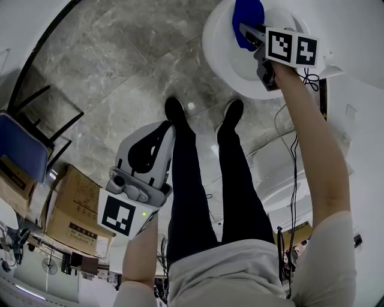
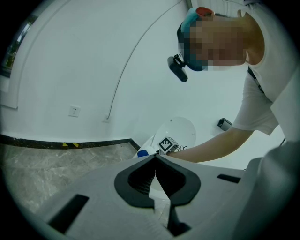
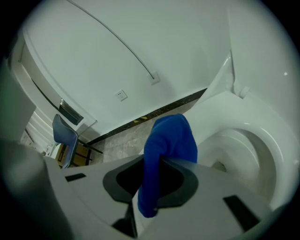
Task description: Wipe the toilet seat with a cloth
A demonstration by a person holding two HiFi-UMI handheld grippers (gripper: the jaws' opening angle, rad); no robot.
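Head view: right gripper (image 1: pixel 247 31), far right, jaws clamped on blue cloth (image 1: pixel 247 15). The cloth is held over the white toilet seat (image 1: pixel 219 57); contact not discernible. Left gripper (image 1: pixel 165 129), near left beside person's legs (image 1: pixel 186 180), jaws together, nothing between, well apart from the seat. Cardboard boxes (image 1: pixel 72 207), near left.

The head view looks steeply down onto the floor (image 1: pixel 108 78), with the toilet (image 1: pixel 222 48) at its top right edge. The left gripper view sits low and well back, facing the same toilet and the wall (image 2: pixel 93 70) behind it. The right gripper view looks from close over the toilet and shares the chair (image 3: pixel 63 133) with the head view.
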